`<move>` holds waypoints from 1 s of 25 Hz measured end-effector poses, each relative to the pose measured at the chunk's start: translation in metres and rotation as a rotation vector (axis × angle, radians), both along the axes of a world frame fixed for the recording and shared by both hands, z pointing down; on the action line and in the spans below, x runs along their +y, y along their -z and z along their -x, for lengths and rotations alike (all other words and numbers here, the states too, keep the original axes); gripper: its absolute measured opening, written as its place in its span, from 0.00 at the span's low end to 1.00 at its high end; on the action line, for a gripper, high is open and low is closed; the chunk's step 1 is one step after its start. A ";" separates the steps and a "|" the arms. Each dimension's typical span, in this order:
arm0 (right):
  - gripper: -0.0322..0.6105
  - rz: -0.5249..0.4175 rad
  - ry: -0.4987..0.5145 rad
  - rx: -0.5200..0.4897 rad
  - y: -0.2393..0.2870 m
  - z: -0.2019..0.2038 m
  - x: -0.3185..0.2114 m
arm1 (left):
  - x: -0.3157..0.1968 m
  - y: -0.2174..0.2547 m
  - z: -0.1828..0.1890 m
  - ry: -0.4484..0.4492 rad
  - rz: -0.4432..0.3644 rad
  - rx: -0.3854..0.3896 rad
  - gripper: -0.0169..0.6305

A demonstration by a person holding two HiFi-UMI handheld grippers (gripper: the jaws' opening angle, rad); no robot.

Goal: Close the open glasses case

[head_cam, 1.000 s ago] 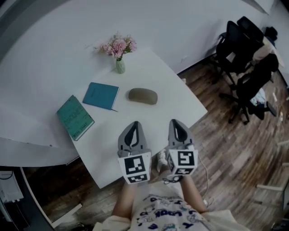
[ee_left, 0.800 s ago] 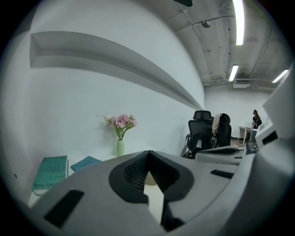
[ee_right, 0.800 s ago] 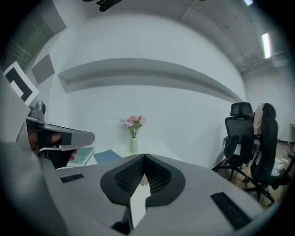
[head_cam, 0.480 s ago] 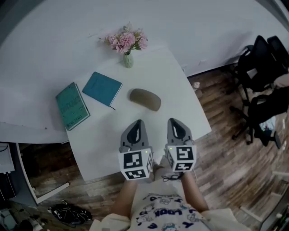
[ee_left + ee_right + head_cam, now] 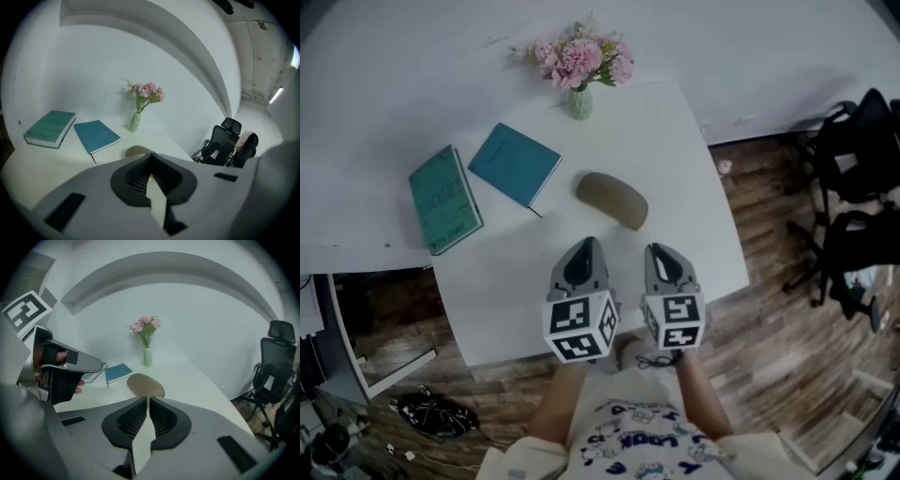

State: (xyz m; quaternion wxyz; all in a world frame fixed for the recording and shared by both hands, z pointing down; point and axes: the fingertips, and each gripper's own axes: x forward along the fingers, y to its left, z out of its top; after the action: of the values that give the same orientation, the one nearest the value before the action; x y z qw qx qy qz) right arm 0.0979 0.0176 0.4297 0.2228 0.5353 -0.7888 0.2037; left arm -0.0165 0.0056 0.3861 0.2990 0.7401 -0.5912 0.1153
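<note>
Head view: the olive-brown glasses case lies near the middle of the white counter, just ahead of both tools and a bit nearer the right one. The left tongs and right tongs hang side by side over the near edge, both pinched together with nothing in them. From up here the case reads as a low rounded hump, so the lid looks mostly down already; I can't tell if it's latched, or which long side has the hinge.

Left gripper view: tongs together, empty; only a sliver of the case peeks over the tip, with the blue notebook off to the left. Not a great angle for pushing, I'd say.

Right gripper view: tongs together as well, and the case sits dead ahead of the tip, so this is probably the one to press with.

My take: leave the tongs pinched and use the tip as a blunt finger; push straight down on the lid's top towards the free edge. A slanted shove would likely skid the case on that smooth counter; park the left tongs against the far side as a stop.
</note>
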 end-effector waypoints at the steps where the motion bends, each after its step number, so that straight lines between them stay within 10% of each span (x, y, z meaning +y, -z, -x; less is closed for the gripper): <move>1: 0.05 0.013 0.007 0.002 -0.005 0.001 -0.003 | -0.004 -0.004 -0.001 -0.001 0.013 0.013 0.02; 9: 0.05 0.113 0.071 0.055 -0.045 0.006 -0.017 | -0.031 -0.040 -0.014 0.005 0.146 0.174 0.05; 20: 0.19 0.223 0.129 0.024 -0.073 0.011 -0.022 | -0.057 -0.065 -0.032 0.117 0.326 0.644 0.38; 25: 0.20 0.245 0.131 0.015 -0.079 0.017 -0.025 | -0.075 -0.070 -0.030 0.165 0.341 0.724 0.45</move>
State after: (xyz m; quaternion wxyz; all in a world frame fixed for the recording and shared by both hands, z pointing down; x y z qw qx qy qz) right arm 0.0813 -0.0072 0.5089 0.3054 0.4530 -0.7896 0.2793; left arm 0.0131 -0.0693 0.4563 0.6145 0.6228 -0.4775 -0.0807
